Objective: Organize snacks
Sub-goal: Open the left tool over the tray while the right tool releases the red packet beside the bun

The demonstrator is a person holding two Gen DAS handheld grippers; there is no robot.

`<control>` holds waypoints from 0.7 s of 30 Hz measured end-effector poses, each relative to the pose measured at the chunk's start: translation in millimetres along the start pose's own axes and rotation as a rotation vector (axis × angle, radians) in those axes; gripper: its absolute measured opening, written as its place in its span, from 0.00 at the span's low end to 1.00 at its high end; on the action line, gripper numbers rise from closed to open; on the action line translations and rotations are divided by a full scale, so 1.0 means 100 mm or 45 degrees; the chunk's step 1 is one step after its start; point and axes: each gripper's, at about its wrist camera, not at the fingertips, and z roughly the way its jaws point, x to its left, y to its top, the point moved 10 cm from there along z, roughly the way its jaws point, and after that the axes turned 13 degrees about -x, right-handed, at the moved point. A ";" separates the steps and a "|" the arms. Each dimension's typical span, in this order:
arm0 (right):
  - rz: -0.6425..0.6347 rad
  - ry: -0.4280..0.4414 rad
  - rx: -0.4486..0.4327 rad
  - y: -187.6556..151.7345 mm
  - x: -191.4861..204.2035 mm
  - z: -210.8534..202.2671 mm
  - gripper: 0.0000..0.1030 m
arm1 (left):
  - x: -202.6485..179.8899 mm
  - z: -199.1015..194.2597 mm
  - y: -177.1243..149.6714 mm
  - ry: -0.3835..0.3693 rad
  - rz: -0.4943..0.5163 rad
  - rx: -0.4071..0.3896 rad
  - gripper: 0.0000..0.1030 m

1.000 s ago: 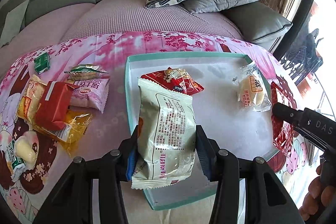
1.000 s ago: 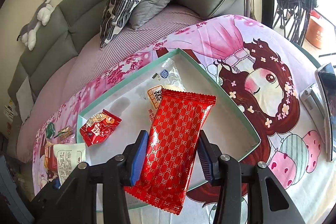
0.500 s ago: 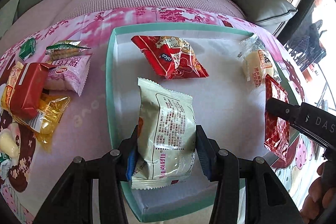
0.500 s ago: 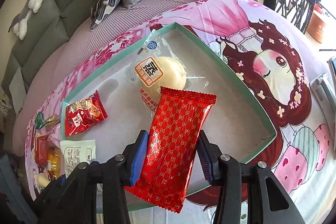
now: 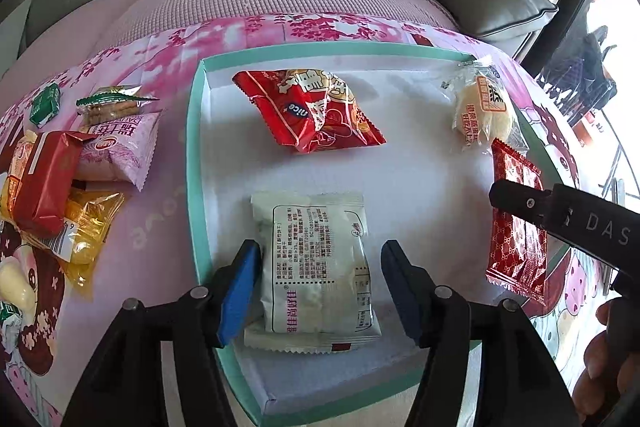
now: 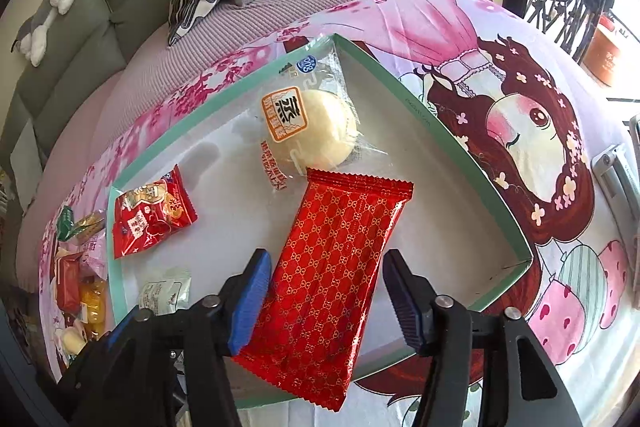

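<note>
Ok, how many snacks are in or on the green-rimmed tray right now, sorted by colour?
Red: 2, the cartoon red packet and the patterned red packet
White: 1, the white packet
Clear wrap: 1, the bun
Total: 4

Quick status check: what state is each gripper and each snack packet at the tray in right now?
Left gripper: jaws open.
White printed snack packet: lying flat in tray, released.
Right gripper: jaws open.
Red gold-patterned foil packet: lying over tray's near rim.
Red printed snack bag: sealed, flat in tray.
Clear-wrapped pale bun: sealed, in tray corner.
Teal-rimmed shallow tray: open-topped, on pink cloth.
</note>
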 end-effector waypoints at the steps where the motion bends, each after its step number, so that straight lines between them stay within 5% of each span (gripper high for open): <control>1: 0.001 -0.002 -0.004 0.01 -0.01 -0.01 0.66 | -0.01 0.00 -0.01 -0.001 0.004 0.003 0.69; 9: 0.005 0.007 -0.076 0.12 -0.03 -0.11 1.00 | -0.06 -0.06 0.06 -0.012 0.023 -0.030 0.84; 14: 0.016 -0.010 -0.116 0.16 -0.08 -0.15 1.00 | 0.01 -0.16 0.16 -0.005 -0.010 -0.089 0.84; 21: 0.021 -0.023 -0.113 0.16 -0.14 -0.15 1.00 | 0.57 -0.37 0.37 0.198 -0.183 -0.229 0.85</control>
